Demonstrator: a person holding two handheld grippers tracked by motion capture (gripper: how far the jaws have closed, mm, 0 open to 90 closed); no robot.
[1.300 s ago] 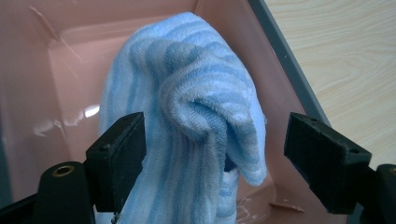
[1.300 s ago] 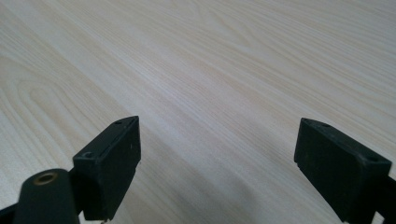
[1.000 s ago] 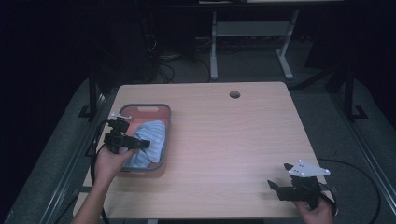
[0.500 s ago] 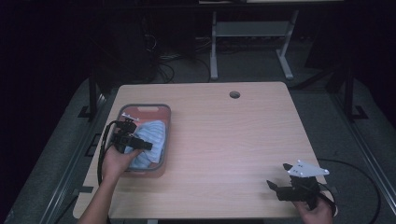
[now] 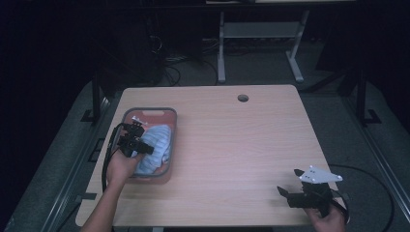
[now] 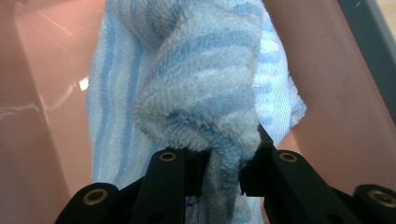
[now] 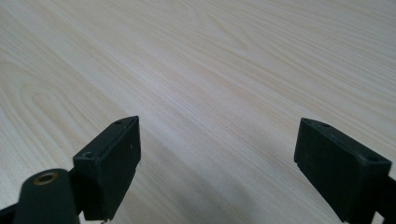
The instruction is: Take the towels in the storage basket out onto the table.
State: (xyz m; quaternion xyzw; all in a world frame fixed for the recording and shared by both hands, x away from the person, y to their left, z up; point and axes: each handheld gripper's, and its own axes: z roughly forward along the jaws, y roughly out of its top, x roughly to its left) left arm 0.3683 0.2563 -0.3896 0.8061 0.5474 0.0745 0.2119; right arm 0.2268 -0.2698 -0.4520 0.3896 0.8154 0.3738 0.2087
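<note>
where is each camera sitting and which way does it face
high view: above the person's side, looking forward and down on the light wooden table; forearms, left gripper, right gripper show.
left gripper view: rides the left gripper, looking into the pink plastic bin; jaws, just closed, pinch the blue-and-white striped terry towel.
right gripper view: rides the right gripper, looking down on bare tabletop; jaws apart.
shared: high and left gripper views both show towel and bin.
</note>
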